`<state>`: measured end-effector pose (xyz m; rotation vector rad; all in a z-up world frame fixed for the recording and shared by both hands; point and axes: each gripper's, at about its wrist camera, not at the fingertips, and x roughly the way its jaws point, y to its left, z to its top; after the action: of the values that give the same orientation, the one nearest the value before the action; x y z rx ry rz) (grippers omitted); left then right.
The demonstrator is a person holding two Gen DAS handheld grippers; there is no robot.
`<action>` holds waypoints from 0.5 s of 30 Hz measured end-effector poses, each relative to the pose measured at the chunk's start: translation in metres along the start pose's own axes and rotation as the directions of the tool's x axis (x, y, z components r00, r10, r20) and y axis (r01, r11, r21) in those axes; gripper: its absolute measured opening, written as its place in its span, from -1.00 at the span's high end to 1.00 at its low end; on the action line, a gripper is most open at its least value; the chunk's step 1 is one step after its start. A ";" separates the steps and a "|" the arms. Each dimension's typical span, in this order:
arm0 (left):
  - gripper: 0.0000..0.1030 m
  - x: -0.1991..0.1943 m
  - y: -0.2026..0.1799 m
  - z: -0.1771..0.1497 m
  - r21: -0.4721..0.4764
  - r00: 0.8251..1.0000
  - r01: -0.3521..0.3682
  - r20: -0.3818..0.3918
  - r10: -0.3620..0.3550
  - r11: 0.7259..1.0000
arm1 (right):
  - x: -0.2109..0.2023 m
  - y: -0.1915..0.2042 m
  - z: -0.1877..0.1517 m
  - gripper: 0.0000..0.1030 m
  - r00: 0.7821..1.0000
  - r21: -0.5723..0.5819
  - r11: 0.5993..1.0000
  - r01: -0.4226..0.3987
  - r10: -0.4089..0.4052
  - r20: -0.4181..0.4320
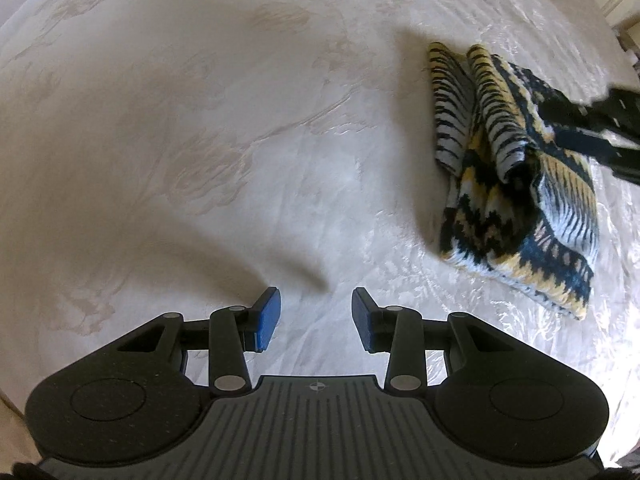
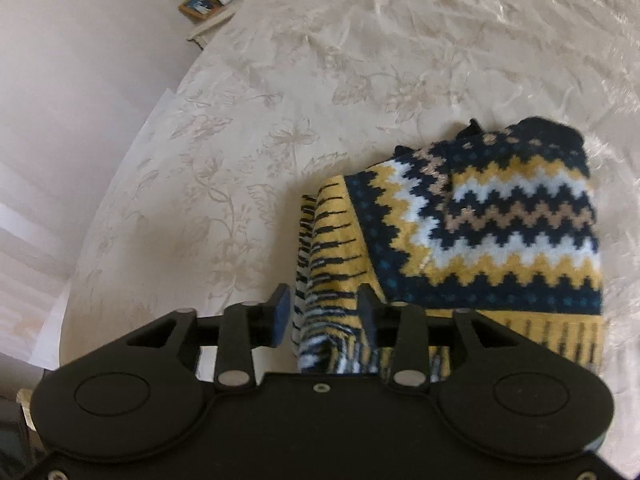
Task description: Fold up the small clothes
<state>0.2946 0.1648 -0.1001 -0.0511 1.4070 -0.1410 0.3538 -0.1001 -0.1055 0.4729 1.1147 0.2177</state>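
Observation:
A small knitted sweater (image 1: 516,184) with navy, yellow and white zigzag bands lies folded on the cream bedspread (image 1: 200,140), at the right of the left wrist view. My left gripper (image 1: 316,316) is open and empty, well to the left of the sweater, over bare bedspread. In the right wrist view the sweater (image 2: 500,232) fills the right half. My right gripper (image 2: 324,312) is open, its jaws either side of the striped ribbed edge (image 2: 324,280), with cloth between the fingers. The right gripper also shows in the left wrist view (image 1: 600,128), over the sweater.
The bedspread (image 2: 280,80) has a shiny floral pattern. A bedside table (image 2: 212,4) with a lamp, a frame and a clock stands beyond the bed's far left corner. The floor lies to the left of the bed edge (image 2: 120,184).

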 end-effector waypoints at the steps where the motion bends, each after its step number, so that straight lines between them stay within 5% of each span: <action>1: 0.25 -0.001 -0.004 0.002 0.006 1.000 0.004 0.001 -0.004 1.000 | -0.005 -0.001 -0.002 -0.08 1.000 -0.021 1.000 0.011 -0.011 0.003; 10: 0.25 -0.008 -0.041 0.031 0.075 0.999 0.043 0.021 -0.045 0.996 | -0.036 -0.006 -0.045 -0.18 0.992 -0.215 0.968 0.128 -0.127 0.017; 15: 0.25 -0.011 -0.059 0.049 0.112 0.997 0.067 0.036 -0.072 0.991 | -0.040 0.010 -0.077 -0.36 0.979 -0.358 0.912 0.203 -0.194 0.059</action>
<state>0.3370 0.1058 -0.0741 -0.0107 1.3556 -0.2745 0.2678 -0.0872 -0.0960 0.0306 1.0630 0.2327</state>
